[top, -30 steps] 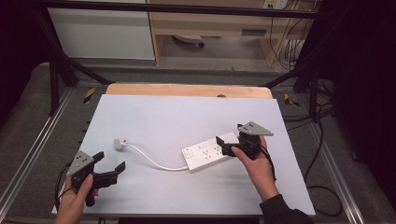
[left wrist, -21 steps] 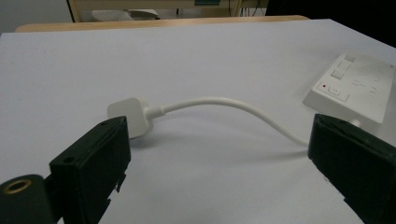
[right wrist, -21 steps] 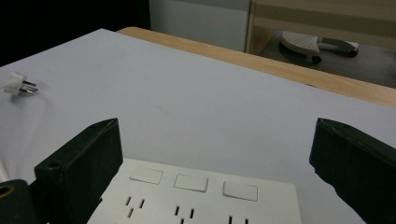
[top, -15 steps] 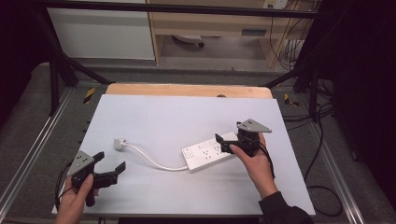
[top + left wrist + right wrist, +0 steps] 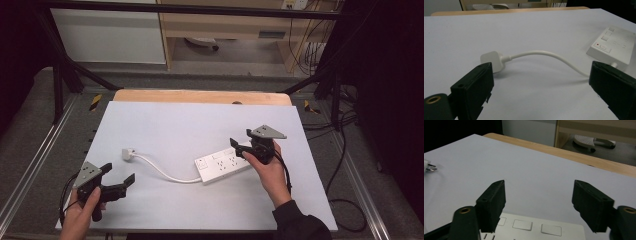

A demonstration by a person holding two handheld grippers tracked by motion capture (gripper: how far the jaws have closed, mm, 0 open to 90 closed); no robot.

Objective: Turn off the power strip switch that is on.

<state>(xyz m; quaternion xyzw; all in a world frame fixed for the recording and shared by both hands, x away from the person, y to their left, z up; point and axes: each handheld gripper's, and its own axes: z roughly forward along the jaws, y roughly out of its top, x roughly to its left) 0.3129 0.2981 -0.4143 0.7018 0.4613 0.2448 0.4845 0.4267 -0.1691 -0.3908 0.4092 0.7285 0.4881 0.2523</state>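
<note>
I note the right gripper [image 5: 239,146], jaws parted and holding nothing, has edged up over the right end of the power strip [image 5: 222,165] lying right of table centre, so a grasp looks imminent, while my open left gripper [image 5: 120,181] idles near-left facing the plug [image 5: 491,60].

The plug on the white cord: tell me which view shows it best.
The left gripper view: the plug lies close and whole between the open jaws, cord attached. The high view shows the plug small and far off. The right gripper view catches the plug at its left edge, prongs visible.
</note>
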